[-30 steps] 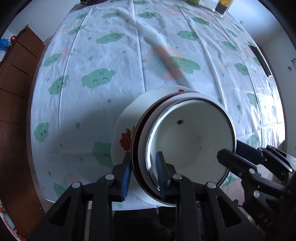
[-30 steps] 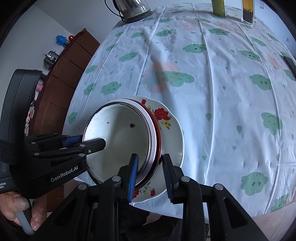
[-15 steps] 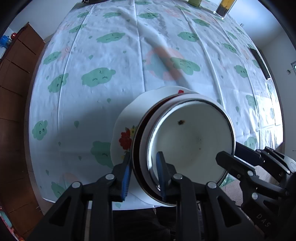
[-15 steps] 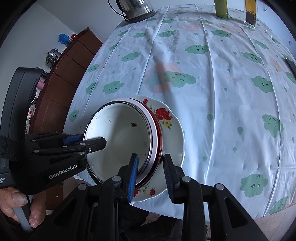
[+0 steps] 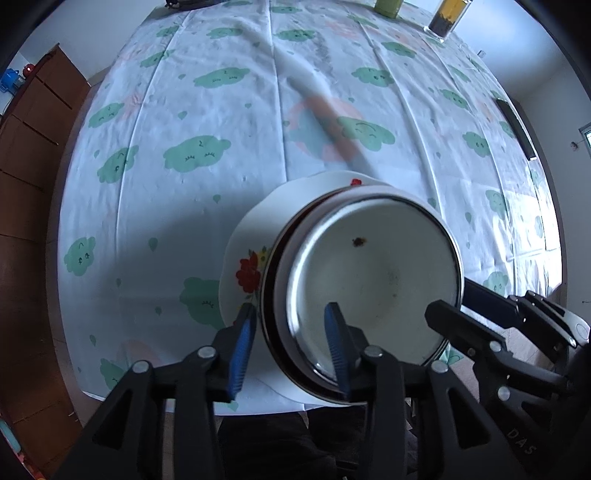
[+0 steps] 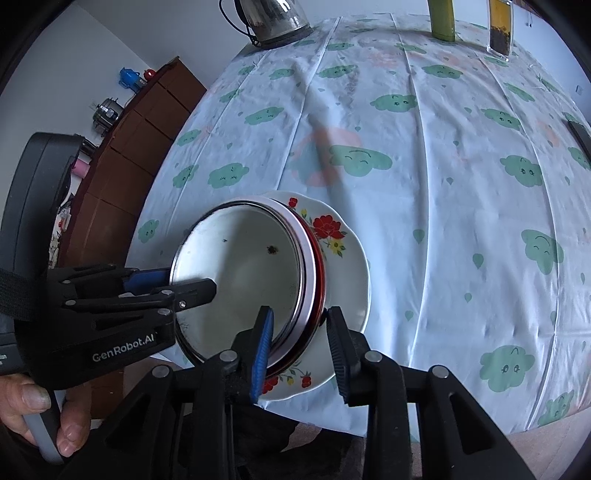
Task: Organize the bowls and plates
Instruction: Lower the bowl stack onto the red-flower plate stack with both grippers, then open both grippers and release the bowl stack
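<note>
A white bowl (image 5: 376,273) with a dark rim sits nested in a red-rimmed bowl (image 6: 320,266) on a floral plate (image 6: 347,251), near the table's front edge. My left gripper (image 5: 290,347) straddles the bowls' near rim, one blue pad inside and one outside. Its jaws are opening, and a gap shows between the outer pad and the bowls. My right gripper (image 6: 301,343) straddles the rim on the other side. Its jaws are opening too, and stand only a little wider than the rim. Each gripper also shows in the other wrist view, the left gripper (image 6: 184,282) and the right gripper (image 5: 454,301).
The cloud-print tablecloth (image 5: 199,155) stretches far behind the stack. At the back stand a metal kettle (image 6: 273,14), a green bottle (image 6: 441,18) and a glass jar (image 6: 498,29). A dark flat object (image 5: 515,125) lies at the right edge. A brown cabinet (image 6: 140,125) stands left.
The left jaws have spread clearly apart from the bowls' rim. The right jaws have widened slightly. The stack and both hands have stayed where they were.
</note>
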`<action>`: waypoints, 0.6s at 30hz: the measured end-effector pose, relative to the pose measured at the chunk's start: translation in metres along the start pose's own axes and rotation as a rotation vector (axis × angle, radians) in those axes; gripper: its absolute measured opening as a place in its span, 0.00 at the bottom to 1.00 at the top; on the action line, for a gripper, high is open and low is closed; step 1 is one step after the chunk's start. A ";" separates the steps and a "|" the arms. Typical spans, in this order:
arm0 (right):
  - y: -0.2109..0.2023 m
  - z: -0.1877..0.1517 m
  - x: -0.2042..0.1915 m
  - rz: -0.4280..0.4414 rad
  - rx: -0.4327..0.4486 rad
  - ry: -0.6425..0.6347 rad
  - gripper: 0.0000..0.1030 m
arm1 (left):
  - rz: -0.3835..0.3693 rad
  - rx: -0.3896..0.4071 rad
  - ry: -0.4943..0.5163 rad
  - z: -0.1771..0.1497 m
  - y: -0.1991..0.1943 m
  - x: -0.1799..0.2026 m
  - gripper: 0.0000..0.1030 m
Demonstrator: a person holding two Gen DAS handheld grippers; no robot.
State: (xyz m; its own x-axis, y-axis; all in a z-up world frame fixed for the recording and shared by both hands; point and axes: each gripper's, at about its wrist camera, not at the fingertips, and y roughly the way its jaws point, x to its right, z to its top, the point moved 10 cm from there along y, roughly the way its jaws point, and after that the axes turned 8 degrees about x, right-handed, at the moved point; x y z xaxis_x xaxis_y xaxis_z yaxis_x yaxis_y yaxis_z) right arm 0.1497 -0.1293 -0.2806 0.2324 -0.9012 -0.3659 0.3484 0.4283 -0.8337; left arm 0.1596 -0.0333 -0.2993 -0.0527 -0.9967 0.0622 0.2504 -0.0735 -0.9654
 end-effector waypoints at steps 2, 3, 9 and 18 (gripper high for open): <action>-0.003 0.002 -0.001 -0.005 0.014 -0.012 0.34 | -0.003 0.009 0.001 0.001 -0.002 0.000 0.49; -0.006 0.004 -0.002 -0.006 0.025 -0.019 0.34 | 0.004 0.015 0.001 0.002 -0.004 -0.002 0.53; -0.014 0.008 -0.005 -0.039 0.069 -0.049 0.58 | 0.004 0.032 -0.008 0.004 -0.007 -0.004 0.63; -0.034 0.020 -0.009 -0.108 0.186 -0.143 0.58 | 0.029 0.171 0.010 0.014 -0.033 -0.007 0.63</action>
State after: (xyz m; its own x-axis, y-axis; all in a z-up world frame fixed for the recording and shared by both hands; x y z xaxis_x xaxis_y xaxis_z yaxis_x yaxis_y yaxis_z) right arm 0.1536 -0.1342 -0.2407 0.3059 -0.9296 -0.2055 0.5364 0.3466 -0.7695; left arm 0.1650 -0.0243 -0.2642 -0.0522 -0.9981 0.0315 0.4125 -0.0503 -0.9096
